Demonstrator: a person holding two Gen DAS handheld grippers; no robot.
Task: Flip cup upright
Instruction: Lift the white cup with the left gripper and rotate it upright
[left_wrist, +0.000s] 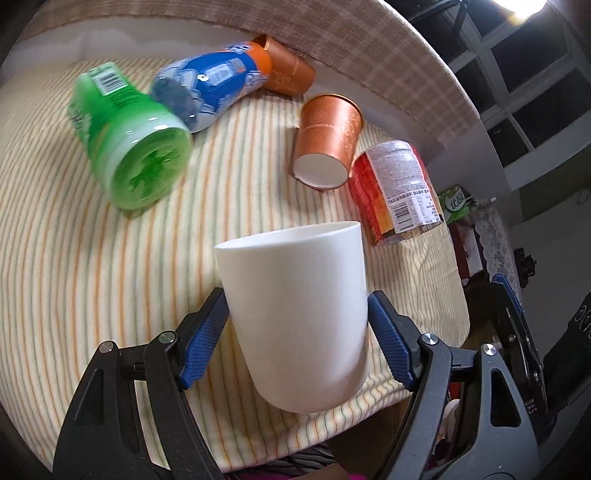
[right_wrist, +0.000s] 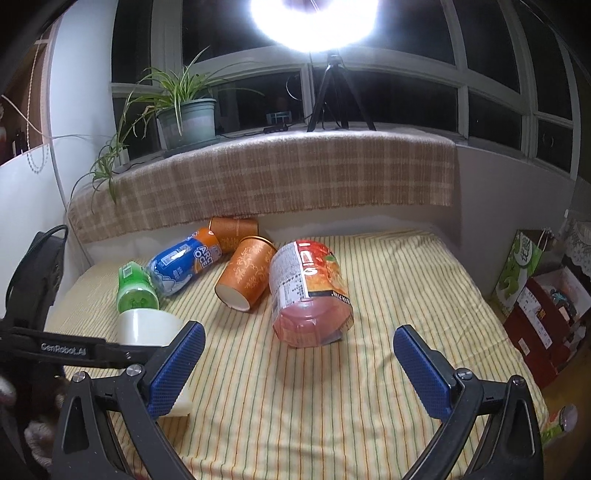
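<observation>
A plain white cup (left_wrist: 295, 317) sits between the blue pads of my left gripper (left_wrist: 297, 332), which is shut on its sides. The cup is tilted, mouth up and away from me, its base over the front edge of the striped cloth (left_wrist: 74, 295). In the right wrist view the white cup (right_wrist: 147, 326) shows at the left, partly behind the left gripper's black body and my own left finger. My right gripper (right_wrist: 299, 363) is open and empty above the striped cloth (right_wrist: 332, 406), near the front.
Lying on the cloth: a green bottle (left_wrist: 129, 147), a blue bottle (left_wrist: 210, 88), two orange paper cups (left_wrist: 327, 142) (left_wrist: 288, 70) and a red-labelled bottle (left_wrist: 397, 192). A plaid-covered ledge (right_wrist: 277, 181) runs behind. Boxes and a bag (right_wrist: 535, 295) stand at the right.
</observation>
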